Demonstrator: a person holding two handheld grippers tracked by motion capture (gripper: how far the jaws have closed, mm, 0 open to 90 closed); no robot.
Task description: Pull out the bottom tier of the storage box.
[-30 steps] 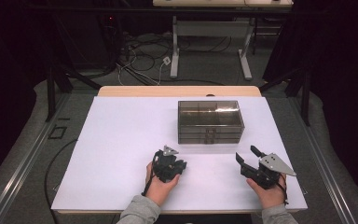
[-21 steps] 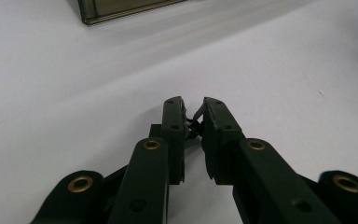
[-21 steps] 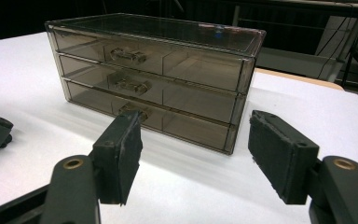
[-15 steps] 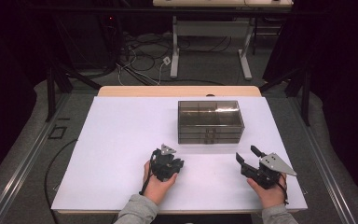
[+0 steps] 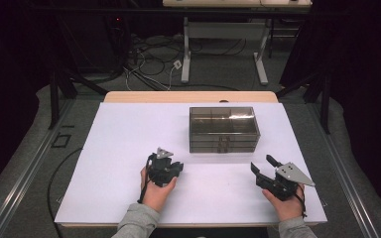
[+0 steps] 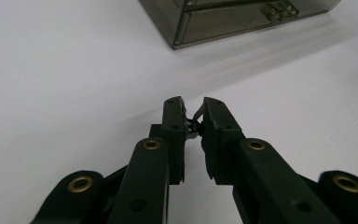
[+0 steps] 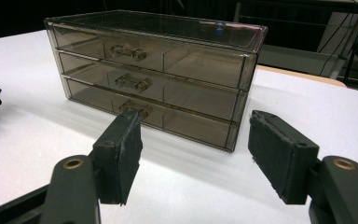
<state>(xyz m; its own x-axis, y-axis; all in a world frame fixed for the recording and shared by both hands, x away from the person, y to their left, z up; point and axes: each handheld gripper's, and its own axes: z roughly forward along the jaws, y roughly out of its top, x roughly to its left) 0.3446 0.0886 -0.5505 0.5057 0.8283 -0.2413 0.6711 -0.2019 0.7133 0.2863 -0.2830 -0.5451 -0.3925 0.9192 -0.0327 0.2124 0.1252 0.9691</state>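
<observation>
Both forearms came in from the near edge, sleeves grey, each hand wrapped around its own tool. The left tool (image 5: 171,168) sat low over the table, pointing forward and slightly right; in the left gripper view (image 6: 193,122) its jaws stood nearly together, only a thin gap between the pads, with a small dark bit caught there. The right tool (image 5: 263,167) pointed forward and left, its jaws (image 7: 196,158) spread wide apart.
</observation>
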